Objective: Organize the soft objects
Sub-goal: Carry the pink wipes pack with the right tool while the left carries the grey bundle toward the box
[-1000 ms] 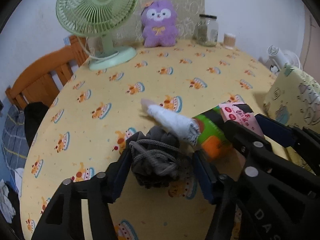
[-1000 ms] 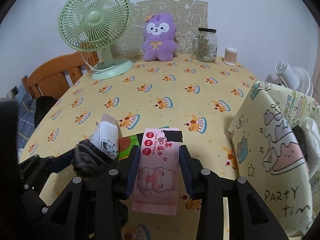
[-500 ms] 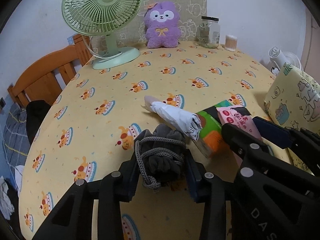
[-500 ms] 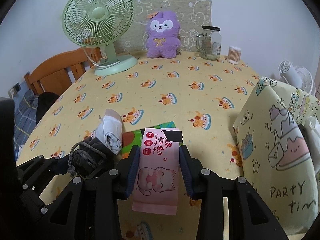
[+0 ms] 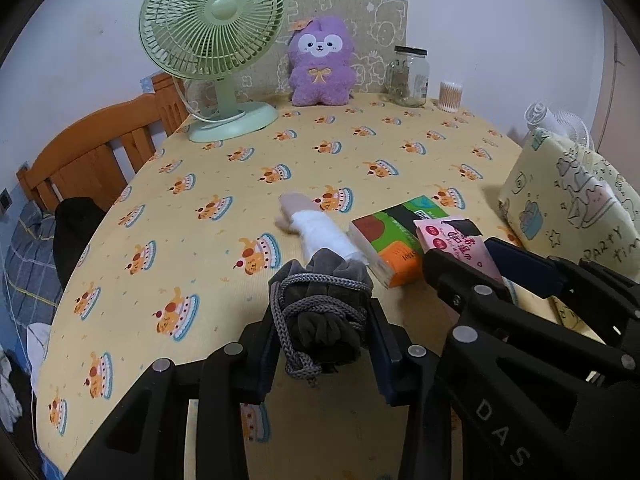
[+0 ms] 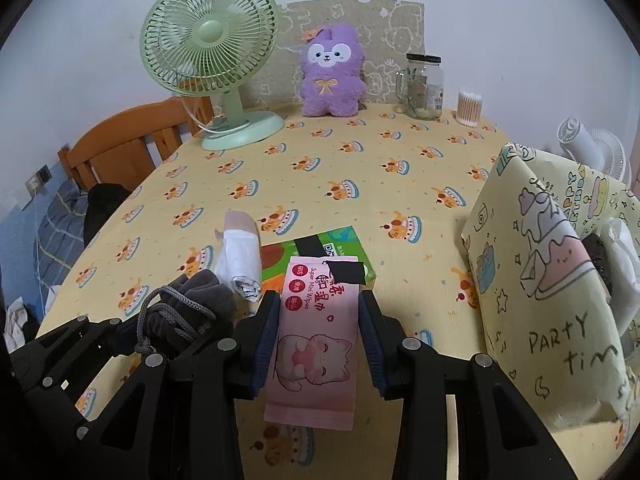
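Grey velvet, bunched and tied round with a knitted grey cord, fills the left gripper (image 5: 324,334): this soft grey drawstring pouch (image 5: 320,316) is clenched between the two dark pads, raised a little over the near edge of the table (image 5: 400,152), with a loop of cord hanging below the grip. Just to its right, the right gripper (image 6: 318,334) clamps a flat pink pack of wet wipes printed with a cat (image 6: 316,344), its sides pressed by the blue-lined fingers (image 6: 266,334).

On the yellow cake-print tablecloth beyond them lie a rolled white cloth with a beige end (image 5: 320,230) and, touching it, a green and orange tissue pack (image 5: 394,240). To the right stands a pale yellow fabric bag lettered "PARTY" (image 6: 548,300), seemingly the place for the soft things; dark and white items already show in its mouth.

The risks look plain. The dangling cord could snag on the rolled cloth or a gripper finger as the pouch travels. The two grippers sit close together, so moving both toward the bag at once could knock them together. The slick wipes pack is held only by its edges and may slide out if tilted.

At the back stand a green desk fan (image 5: 212,40), a purple plush toy (image 5: 320,68) and a glass jar (image 5: 410,76).
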Demonstrator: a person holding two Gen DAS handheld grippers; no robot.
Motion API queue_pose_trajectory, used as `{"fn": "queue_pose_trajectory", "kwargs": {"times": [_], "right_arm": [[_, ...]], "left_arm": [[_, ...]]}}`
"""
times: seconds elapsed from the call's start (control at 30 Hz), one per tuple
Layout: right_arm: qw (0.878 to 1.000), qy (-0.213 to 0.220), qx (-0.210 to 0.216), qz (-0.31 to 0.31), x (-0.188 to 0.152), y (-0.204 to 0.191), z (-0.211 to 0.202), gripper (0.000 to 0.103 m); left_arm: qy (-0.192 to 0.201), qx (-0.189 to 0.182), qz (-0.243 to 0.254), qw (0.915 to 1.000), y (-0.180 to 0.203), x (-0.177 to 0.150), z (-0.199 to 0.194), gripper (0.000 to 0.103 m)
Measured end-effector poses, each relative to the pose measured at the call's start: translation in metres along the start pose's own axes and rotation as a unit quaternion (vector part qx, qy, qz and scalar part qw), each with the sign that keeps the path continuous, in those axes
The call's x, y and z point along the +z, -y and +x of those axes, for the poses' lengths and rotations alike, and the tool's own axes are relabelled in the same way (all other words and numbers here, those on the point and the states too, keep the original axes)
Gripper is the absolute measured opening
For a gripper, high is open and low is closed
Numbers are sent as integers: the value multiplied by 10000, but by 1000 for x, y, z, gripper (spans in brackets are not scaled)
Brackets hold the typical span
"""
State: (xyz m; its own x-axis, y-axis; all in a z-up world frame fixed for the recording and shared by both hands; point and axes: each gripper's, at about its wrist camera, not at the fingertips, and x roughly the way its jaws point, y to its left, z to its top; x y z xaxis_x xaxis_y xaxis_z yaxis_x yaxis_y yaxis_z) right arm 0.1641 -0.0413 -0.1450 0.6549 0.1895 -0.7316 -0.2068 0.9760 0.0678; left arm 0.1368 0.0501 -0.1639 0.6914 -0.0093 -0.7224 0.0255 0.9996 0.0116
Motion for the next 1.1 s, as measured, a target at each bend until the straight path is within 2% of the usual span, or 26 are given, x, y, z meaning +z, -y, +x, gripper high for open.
{"fn": "queue_pose_trajectory", "kwargs": {"times": [0.5,1.1], "right_arm": [[9995,272,133,-116,-1,-4,-42,43],[9966,713,325,-246,19,-1,-103,43]], "left_arm": [[343,42,-103,9994,5,-2,-43,40],[839,148,-185,9962,17,16,-105,40]]}}
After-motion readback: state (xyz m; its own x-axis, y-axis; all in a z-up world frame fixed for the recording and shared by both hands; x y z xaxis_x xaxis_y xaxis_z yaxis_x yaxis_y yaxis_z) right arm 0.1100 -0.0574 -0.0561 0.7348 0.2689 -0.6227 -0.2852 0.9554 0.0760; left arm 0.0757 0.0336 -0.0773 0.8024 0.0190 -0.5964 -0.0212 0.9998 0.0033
